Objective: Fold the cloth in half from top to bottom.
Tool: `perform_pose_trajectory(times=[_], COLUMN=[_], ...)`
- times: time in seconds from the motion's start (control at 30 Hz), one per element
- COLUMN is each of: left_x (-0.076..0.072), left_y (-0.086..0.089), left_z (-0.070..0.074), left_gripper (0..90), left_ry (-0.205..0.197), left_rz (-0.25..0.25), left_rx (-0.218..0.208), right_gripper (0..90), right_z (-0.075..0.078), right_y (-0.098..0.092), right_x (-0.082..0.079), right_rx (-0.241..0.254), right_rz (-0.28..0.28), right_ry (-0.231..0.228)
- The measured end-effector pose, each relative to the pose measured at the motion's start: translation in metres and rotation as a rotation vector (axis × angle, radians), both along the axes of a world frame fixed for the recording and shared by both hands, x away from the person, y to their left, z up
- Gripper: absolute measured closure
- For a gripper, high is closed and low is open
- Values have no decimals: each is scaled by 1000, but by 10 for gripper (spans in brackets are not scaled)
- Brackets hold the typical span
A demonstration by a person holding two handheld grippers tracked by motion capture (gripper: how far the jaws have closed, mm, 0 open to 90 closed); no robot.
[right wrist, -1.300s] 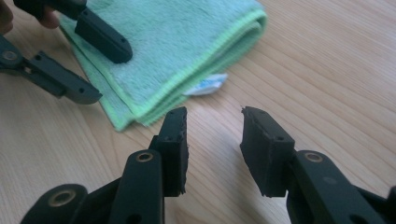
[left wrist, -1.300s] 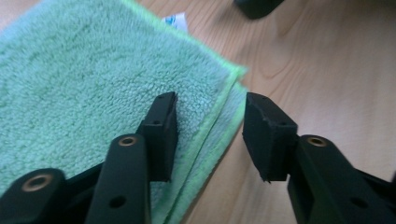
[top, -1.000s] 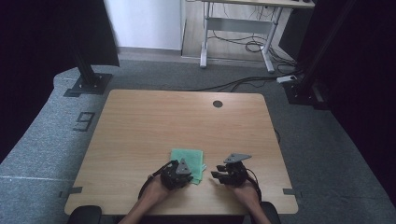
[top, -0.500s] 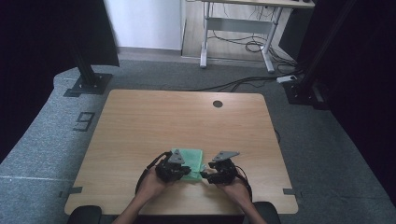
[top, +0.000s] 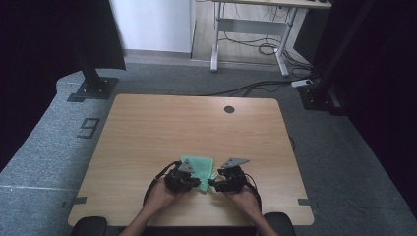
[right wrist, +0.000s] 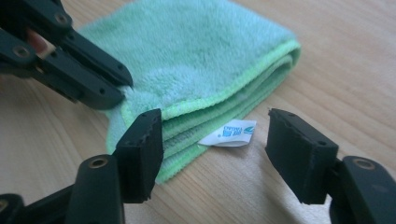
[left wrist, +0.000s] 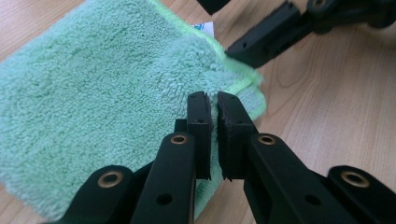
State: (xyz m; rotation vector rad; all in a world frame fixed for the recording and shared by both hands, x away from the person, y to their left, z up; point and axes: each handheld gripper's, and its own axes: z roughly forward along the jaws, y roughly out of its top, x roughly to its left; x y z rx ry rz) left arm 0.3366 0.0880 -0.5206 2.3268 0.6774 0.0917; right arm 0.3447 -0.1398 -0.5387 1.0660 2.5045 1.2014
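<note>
Broadly, the wooden bench (top: 147,128) carries a folded green cloth (top: 200,166) near its front edge, just ahead of the person's two hands. The cloth lies flat in several layers, its bright stitched hems stacked along one side, as the right gripper view shows (right wrist: 201,60).

Next in size, the left hand-held gripper (top: 183,180) sits at the cloth's near left corner. Its jaws are pressed together on the top layer of the cloth (left wrist: 93,84), pinching a small ridge of the pile between the pads, as the left gripper view shows (left wrist: 212,135).

Beside it, the right hand-held gripper (top: 222,183) is at the cloth's near right corner. Its jaws stand apart and have just been opening (right wrist: 215,154); one pad sits against the stacked hems, the other is over bare wood, and neither presses the cloth.

Smallest, a white label (right wrist: 228,133) with blue print sticks out from between the layers onto the wood, lying between the right jaws.
</note>
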Motion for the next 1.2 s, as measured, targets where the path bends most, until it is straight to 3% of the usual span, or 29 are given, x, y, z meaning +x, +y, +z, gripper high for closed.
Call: perform_pose_trajectory(times=[0.43,0.5,0.67,0.87,1.07,1.2], left_x=[2,2,2,2,3,4], left_y=[4,5,5,4,4,5], left_z=[3,4,4,0,0,2], left_gripper=[837,837,837,836,836,837], left_ry=[12,9,16,26,25,21], left_rz=[13,14,8,9,14,19], left_rx=[-43,-47,-46,-41,-49,-55], right_gripper=[364,364,359,351,325,320], right_z=[0,0,3,2,-6,-8], right_y=[-4,-2,-2,9,12,10], right_x=[-4,-3,0,6,7,2], right_rx=[-29,-55,-19,-20,-55,-83], right_rz=[-4,-14,-27,-20,-23,-27], right_ry=[1,-3,-6,-7,-3,-34])
